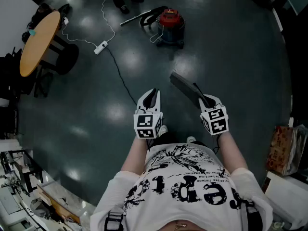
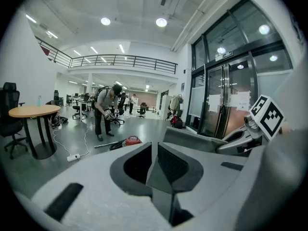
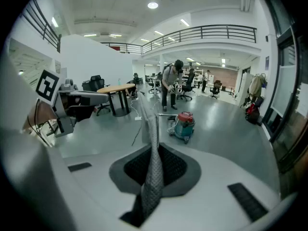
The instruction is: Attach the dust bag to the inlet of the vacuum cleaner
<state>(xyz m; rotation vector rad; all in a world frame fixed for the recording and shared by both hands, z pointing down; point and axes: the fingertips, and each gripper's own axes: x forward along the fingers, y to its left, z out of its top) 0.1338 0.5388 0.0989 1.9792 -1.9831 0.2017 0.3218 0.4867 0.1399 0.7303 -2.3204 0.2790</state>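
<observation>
The vacuum cleaner (image 1: pixel 171 28), with a red lid and a blue drum, stands on the floor a few steps ahead; it also shows in the left gripper view (image 2: pixel 130 141) and the right gripper view (image 3: pixel 185 124). Its hose (image 1: pixel 144 16) lies to its left. A flat grey dust bag (image 1: pixel 185 88) sticks out up and to the left from my right gripper (image 1: pixel 204 100), which is shut on it. Edge-on, the bag (image 3: pixel 153 143) rises between the pads. My left gripper (image 1: pixel 150 96) is held level beside it, jaws together with nothing between them (image 2: pixel 155 162).
A round wooden table (image 1: pixel 38 42) with chairs stands at the far left. A white power strip (image 1: pixel 100 47) and its cables cross the floor between it and the vacuum. A person (image 2: pixel 105 112) bends over beyond the vacuum. A paper bag (image 1: pixel 284 148) sits at the right.
</observation>
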